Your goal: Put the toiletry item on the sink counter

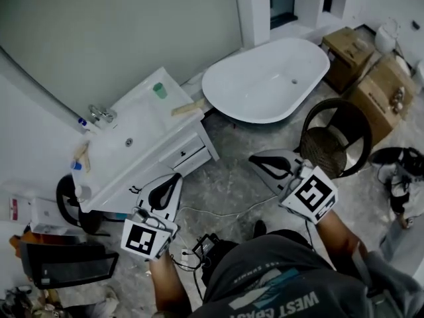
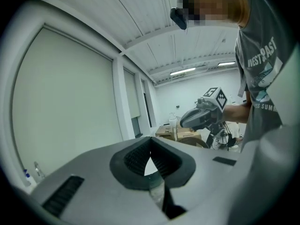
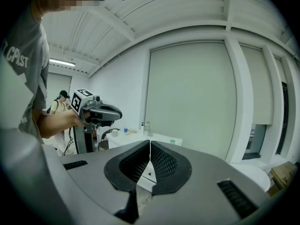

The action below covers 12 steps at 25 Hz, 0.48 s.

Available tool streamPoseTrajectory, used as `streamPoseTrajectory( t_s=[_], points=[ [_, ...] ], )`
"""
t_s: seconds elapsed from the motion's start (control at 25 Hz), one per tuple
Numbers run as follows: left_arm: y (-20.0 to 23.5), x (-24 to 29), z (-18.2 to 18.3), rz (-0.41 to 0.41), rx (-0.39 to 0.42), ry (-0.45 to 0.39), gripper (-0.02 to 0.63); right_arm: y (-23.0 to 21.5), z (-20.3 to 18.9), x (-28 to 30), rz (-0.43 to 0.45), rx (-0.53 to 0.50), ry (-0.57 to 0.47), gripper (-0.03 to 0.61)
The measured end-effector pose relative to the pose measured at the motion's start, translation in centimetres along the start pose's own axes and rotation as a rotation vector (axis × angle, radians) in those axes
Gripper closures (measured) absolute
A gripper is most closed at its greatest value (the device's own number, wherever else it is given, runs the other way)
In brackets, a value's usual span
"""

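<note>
Bathroom: cup (image 1: 159, 90) on counter (image 1: 151, 123) | left gripper (image 1: 176, 177) jaws together, empty, near counter | right gripper (image 1: 254, 159) jaws together, empty, near tub (image 1: 265, 78)

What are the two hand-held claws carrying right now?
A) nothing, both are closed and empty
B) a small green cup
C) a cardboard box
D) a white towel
A: the left gripper and the right gripper each show their jaws closed tip to tip with nothing between them.
</note>
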<state>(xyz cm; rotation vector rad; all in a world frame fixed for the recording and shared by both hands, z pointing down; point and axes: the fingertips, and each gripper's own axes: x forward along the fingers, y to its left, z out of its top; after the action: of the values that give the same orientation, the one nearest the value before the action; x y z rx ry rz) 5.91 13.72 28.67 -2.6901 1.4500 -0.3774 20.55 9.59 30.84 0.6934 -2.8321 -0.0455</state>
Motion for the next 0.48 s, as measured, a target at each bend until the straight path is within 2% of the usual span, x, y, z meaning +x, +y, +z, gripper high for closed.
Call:
streamPoseTrajectory(
  t_s=[0.32, 0.48],
  points=[
    [1.1, 4.0, 1.3, 0.017, 0.013, -0.005, 0.611, -3.5, -0.6, 0.9, 0.025, 0.01, -0.009, 0.548],
    [2.1, 5.4, 0.1, -0.023, 0.036, 0.012, 0.611, -4.9, -0.9, 1.7, 0.01, 0.005, -0.01, 0.548]
  ],
)
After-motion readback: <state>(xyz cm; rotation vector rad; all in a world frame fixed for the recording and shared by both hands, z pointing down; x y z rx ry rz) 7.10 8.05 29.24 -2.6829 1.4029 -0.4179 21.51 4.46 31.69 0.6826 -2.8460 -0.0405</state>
